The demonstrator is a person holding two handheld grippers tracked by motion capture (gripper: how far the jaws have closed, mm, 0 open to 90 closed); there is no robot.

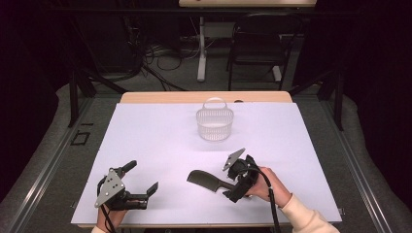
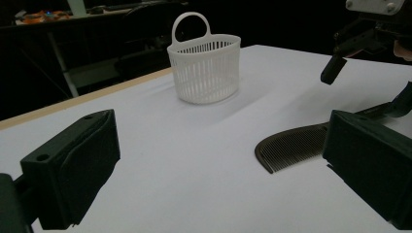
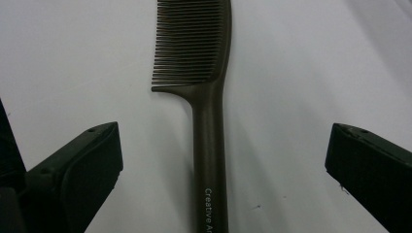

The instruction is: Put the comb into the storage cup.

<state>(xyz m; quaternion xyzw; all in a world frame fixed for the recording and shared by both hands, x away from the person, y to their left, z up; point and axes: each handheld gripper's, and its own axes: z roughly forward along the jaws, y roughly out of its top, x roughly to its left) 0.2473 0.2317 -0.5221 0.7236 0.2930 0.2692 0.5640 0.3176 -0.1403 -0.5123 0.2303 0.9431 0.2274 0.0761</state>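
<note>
- Right gripper (image 1: 232,180): matte black, blocky two-jaw tool with a grey three-cornered plate on top; jaws standing wide apart, straddling the handle without touching it.
- Right hand (image 1: 266,187): gripping the tool from the near right, cream sleeve showing, tool pointing left along the table.
- Comb (image 3: 206,97): one; dark brown, smooth and hard-looking; long straight handle with small pale lettering, fine close teeth along one edge of a curved head; lying flat on the sheet, handle toward the right gripper.
- Left gripper (image 1: 144,185): same black build and grey plate; jaws spread open, holding nothing; resting low at the near left, well apart from the comb.
- Basket (image 2: 205,68): one; white plastic, slatted walls, loop handle; standing upright farther back.
- Sheet (image 1: 160,141): one; white, smooth, covering a wooden table (image 1: 160,97).
</note>
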